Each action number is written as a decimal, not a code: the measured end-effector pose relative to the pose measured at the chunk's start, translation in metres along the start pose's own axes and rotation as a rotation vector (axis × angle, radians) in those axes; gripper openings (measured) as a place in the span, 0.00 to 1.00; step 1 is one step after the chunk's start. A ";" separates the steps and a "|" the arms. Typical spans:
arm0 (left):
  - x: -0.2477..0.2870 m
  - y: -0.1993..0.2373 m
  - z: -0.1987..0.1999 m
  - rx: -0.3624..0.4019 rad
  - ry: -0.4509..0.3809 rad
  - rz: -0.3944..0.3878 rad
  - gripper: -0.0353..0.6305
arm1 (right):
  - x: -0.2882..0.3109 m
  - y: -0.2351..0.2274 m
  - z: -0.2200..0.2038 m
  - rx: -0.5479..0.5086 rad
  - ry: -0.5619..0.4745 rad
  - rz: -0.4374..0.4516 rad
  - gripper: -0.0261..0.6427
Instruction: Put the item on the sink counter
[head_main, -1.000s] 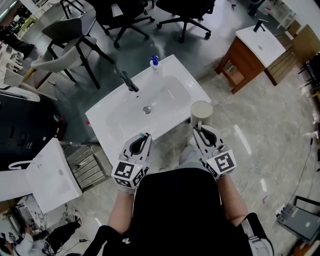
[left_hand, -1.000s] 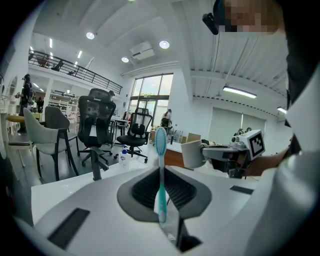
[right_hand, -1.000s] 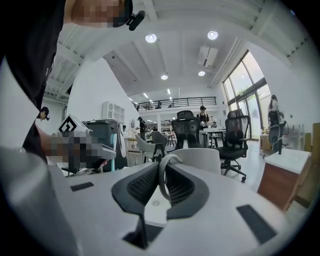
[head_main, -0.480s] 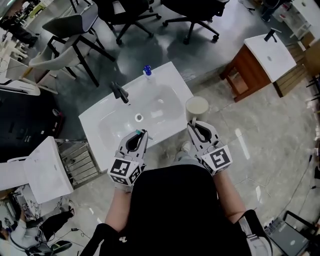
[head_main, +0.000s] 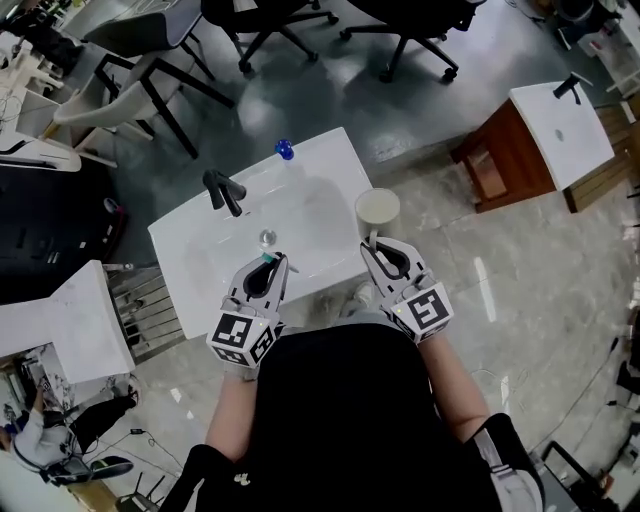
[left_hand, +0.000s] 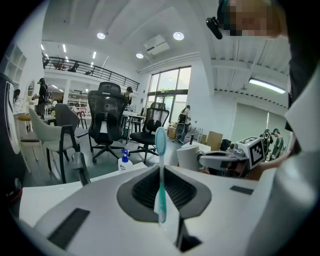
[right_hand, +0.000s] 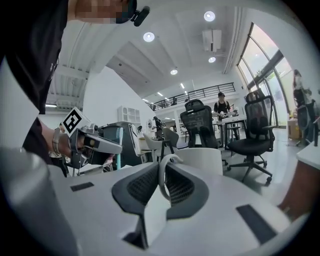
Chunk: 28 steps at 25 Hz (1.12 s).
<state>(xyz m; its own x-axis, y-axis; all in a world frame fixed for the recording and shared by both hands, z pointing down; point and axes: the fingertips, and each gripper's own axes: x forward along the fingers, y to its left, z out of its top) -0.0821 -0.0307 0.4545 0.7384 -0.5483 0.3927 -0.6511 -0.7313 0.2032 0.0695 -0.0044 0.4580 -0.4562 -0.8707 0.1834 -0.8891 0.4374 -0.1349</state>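
Observation:
The white sink counter (head_main: 190, 262) lies just ahead of me, with a dark faucet (head_main: 222, 190) at its back. My left gripper (head_main: 267, 262) is over the counter's front edge, shut on a teal toothbrush (left_hand: 160, 165) that stands upright between the jaws. My right gripper (head_main: 373, 246) is off the counter's right front corner, shut on the handle (right_hand: 163, 172) of a white cup (head_main: 378, 210). The cup (right_hand: 201, 161) hangs just past the jaws, beside the counter's right edge.
A blue-capped bottle (head_main: 284, 149) stands at the counter's back corner. A wire rack (head_main: 150, 300) and another white basin unit (head_main: 60, 325) are to the left. A brown cabinet with a sink (head_main: 540, 140) is far right, and office chairs (head_main: 275, 20) stand behind.
Both grippers have moved across the floor with the toothbrush and the cup still held. The sink counter now sits closer under them, and the left jaws reach over its front edge.

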 end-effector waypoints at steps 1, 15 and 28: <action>0.004 0.002 0.002 -0.006 0.000 0.013 0.11 | 0.005 -0.004 -0.001 0.001 0.009 0.016 0.12; 0.018 0.019 0.010 -0.073 0.001 0.094 0.11 | 0.069 -0.049 -0.034 0.018 0.036 0.139 0.12; 0.024 0.049 -0.008 -0.184 0.003 0.102 0.11 | 0.125 -0.059 -0.071 -0.035 0.038 0.242 0.12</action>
<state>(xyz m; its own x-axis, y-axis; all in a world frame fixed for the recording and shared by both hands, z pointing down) -0.0978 -0.0759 0.4812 0.6668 -0.6141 0.4222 -0.7436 -0.5857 0.3225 0.0619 -0.1231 0.5584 -0.6567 -0.7307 0.1864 -0.7540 0.6405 -0.1457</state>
